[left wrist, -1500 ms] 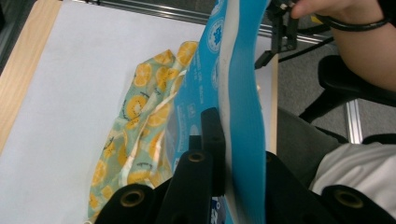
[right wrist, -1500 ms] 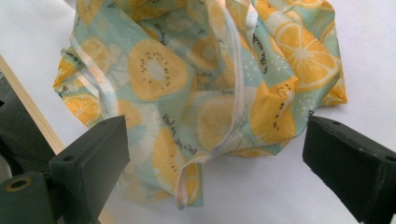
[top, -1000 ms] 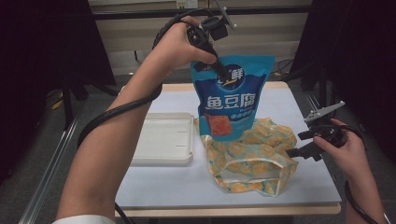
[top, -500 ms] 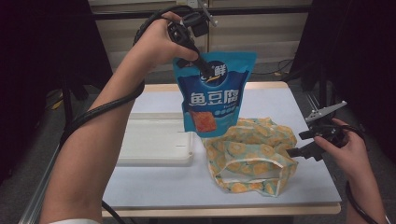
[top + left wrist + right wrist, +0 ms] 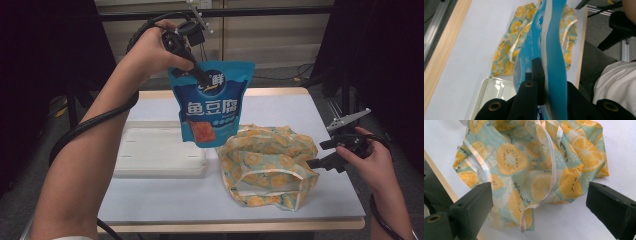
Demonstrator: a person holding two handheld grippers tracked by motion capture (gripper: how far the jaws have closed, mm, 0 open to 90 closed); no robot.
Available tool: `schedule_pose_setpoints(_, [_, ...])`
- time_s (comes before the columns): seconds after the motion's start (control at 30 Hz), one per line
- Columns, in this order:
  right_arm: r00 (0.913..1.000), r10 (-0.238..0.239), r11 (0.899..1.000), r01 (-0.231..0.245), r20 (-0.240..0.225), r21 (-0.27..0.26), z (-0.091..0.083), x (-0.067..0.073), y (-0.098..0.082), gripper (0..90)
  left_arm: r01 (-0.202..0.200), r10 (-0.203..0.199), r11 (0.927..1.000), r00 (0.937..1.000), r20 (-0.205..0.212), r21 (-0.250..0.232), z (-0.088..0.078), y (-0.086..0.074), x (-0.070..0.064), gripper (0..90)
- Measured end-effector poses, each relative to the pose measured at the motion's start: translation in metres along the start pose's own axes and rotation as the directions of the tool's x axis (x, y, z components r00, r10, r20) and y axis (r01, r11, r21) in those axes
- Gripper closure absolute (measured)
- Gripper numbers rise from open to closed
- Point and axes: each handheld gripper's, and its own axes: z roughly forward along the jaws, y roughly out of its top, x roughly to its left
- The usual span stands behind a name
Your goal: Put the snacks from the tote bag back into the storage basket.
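While the left gripper [image 5: 200, 79] sits in the upper middle of the high view, we see it clenched on the top edge of the pouch [image 5: 210, 102], which hangs in the air above the table [image 5: 165, 195]. Pouch is blue, with white characters and an orange snack picture low on its front. Its bottom corner overlaps the tray [image 5: 160, 152] and the bag [image 5: 267, 162] in the frame, but it hangs clear of both. Our left hand [image 5: 152, 50] is at upper left of centre, forearm running down to the lower left corner, cable looped round the wrist.

From the left gripper view we see the pouch [image 5: 549, 50] edge-on, running up the middle of the frame, pinched between the two black jaws at the bottom. Bag [image 5: 510, 53] lies behind it at centre, tray [image 5: 492, 91] at lower left, pale table [image 5: 471, 45] at left.

At the right edge of the high view, the right gripper [image 5: 320, 152] rests low by the bag's right side, jaws spread apart, nothing between them. Right hand [image 5: 367, 160] is wrapped round its body.

Right gripper view: bag [image 5: 531, 170] fills the upper and middle frame, citrus print on mint, white trim strap looping down to the centre. Jaws stand wide at lower left and lower right, released, not touching the cloth as far as we can tell.
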Motion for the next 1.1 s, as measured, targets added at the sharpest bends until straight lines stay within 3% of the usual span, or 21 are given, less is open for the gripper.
schedule_pose_setpoints(0.27, [1.0, 0.0, 1.0, 0.0, -0.008, 0.007, 0.002, 0.002, 0.001, 6.9, 0.021, -0.021, 0.9996, 0.9998, 0.001, 0.019, 0.003, -0.017, 0.004, 90.0])
schedule_pose_setpoints(0.4, [1.0, 0.0, 1.0, 0.0, -0.005, 0.008, 0.002, 0.003, 0.001, 6.9, 0.027, -0.026, 0.9992, 0.9994, -0.021, 0.031, 0.005, -0.027, 0.005, 90.0])
schedule_pose_setpoints(0.43, [1.0, 0.001, 1.0, -0.001, -0.005, 0.008, 0.002, 0.003, 0.002, 6.9, 0.029, -0.029, 0.999, 0.9996, -0.003, 0.034, 0.005, -0.03, 0.005, 90.0])
schedule_pose_setpoints(0.47, [1.0, 0.0, 1.0, 0.0, -0.005, 0.009, 0.002, 0.003, 0.002, 6.9, 0.024, -0.024, 0.999, 0.9994, -0.024, 0.038, 0.006, -0.032, 0.006, 90.0])
schedule_pose_setpoints(0.5, [1.0, 0.002, 1.0, -0.002, -0.005, 0.009, 0.002, 0.003, 0.002, 6.9, 0.04, -0.039, 0.9986, 0.9991, -0.018, 0.035, 0.006, -0.035, 0.006, 90.0])
schedule_pose_setpoints(0.7, [1.0, -0.001, 1.0, 0.001, -0.003, 0.019, 0.003, 0.003, 0.002, 6.9, 0.048, -0.047, 0.9983, 0.9986, -0.026, 0.035, 0.008, -0.05, 0.01, 90.0])
schedule_pose_setpoints(0.73, [1.0, 0.0, 1.0, 0.0, -0.002, 0.021, 0.002, 0.003, 0.001, 6.9, 0.051, -0.049, 0.9982, 0.9979, -0.042, 0.033, 0.009, -0.054, 0.011, 90.0])
schedule_pose_setpoints(1.1, [1.0, 0.002, 1.0, -0.001, -0.001, 0.019, 0.001, 0.005, 0.003, 6.9, 0.057, -0.057, 0.9981, 0.9982, -0.021, 0.024, 0.014, -0.074, 0.022, 90.0])
